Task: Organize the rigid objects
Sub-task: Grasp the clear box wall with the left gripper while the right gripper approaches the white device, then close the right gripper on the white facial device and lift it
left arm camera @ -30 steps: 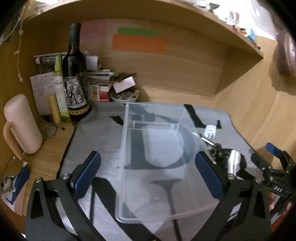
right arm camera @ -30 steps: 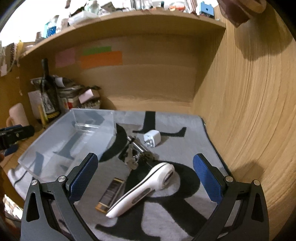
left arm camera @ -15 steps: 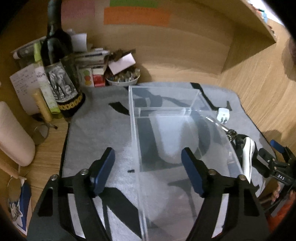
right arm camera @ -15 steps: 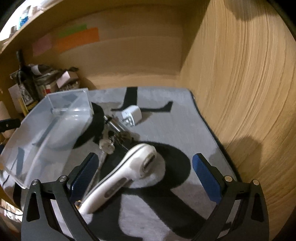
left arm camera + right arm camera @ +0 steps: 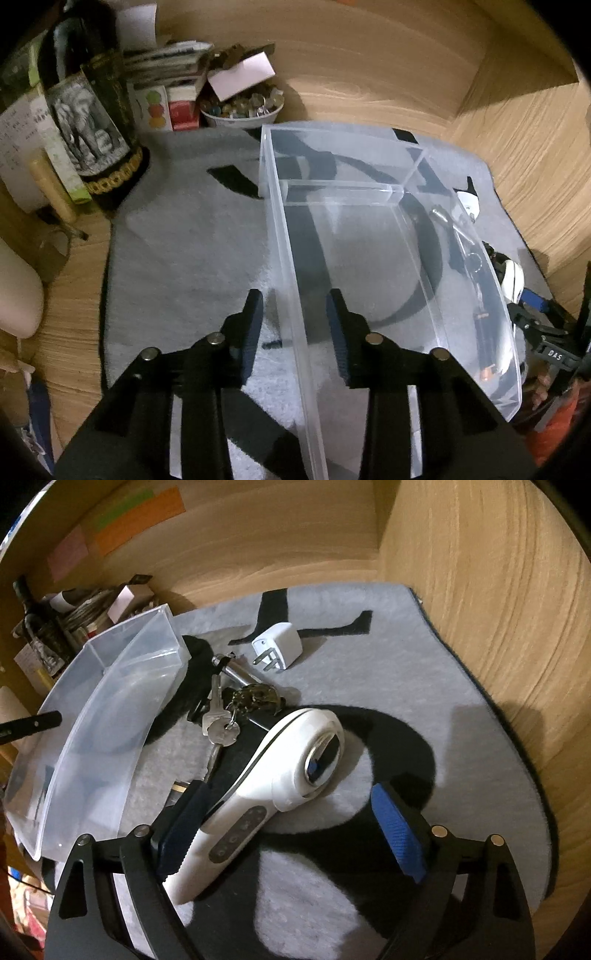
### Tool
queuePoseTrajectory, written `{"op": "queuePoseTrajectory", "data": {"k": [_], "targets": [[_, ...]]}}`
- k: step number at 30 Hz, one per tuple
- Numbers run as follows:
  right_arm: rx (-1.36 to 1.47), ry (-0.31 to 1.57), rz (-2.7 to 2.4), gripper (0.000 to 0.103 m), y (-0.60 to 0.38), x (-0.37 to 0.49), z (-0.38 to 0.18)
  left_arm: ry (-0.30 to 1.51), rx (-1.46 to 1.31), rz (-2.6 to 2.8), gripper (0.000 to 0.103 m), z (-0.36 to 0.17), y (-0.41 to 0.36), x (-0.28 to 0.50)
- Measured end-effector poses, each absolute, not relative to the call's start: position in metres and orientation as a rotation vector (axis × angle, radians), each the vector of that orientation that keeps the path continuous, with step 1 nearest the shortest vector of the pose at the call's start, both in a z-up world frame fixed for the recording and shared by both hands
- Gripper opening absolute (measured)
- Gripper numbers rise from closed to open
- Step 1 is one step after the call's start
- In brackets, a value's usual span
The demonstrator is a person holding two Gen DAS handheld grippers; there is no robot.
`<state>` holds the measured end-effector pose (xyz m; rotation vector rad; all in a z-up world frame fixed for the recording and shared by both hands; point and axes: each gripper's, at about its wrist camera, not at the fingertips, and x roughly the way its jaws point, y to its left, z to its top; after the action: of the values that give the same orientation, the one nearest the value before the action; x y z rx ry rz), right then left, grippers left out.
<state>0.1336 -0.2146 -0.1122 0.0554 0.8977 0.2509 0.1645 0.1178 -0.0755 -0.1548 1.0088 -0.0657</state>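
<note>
Right tongs (image 5: 295,830) were spread wide around the white handheld device (image 5: 273,775), its long axis running lower left to upper right between the pads. Left tongs (image 5: 295,328) sat narrow, straddling the clear bin's (image 5: 491,295) wall.

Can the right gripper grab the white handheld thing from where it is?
Probably yes. The right gripper is open, low over the white device, with one finger beside its handle and nothing on top of it.

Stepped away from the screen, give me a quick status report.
Left gripper open, straddling clear bin wall. Right gripper open around white handheld device. Keys and charger plug on mat beside it.
</note>
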Motion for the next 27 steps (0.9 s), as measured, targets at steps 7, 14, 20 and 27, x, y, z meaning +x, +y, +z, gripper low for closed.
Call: {"op": "queuePoseTrajectory", "data": {"k": [7, 14, 20, 27], "targets": [[0.059, 0.944, 0.255, 0.081, -0.206, 0.145, -0.122, 1.022, -0.168, -0.087, 0.029, -0.085, 0.117, 0.167], [0.026, 0.932, 0.231, 0.05, -0.207, 0.147, -0.12, 1.02, -0.168, -0.103, 0.025, -0.089, 0.119, 0.166], [0.046, 0.926, 0.216, 0.03, -0.22, 0.14, -0.118, 1.01, -0.154, -0.104, 0.025, -0.087, 0.118, 0.164], [0.012, 0.901, 0.19, 0.03, -0.227, 0.133, -0.118, 1.006, -0.144, -0.08, 0.016, -0.085, 0.116, 0.159]]}}
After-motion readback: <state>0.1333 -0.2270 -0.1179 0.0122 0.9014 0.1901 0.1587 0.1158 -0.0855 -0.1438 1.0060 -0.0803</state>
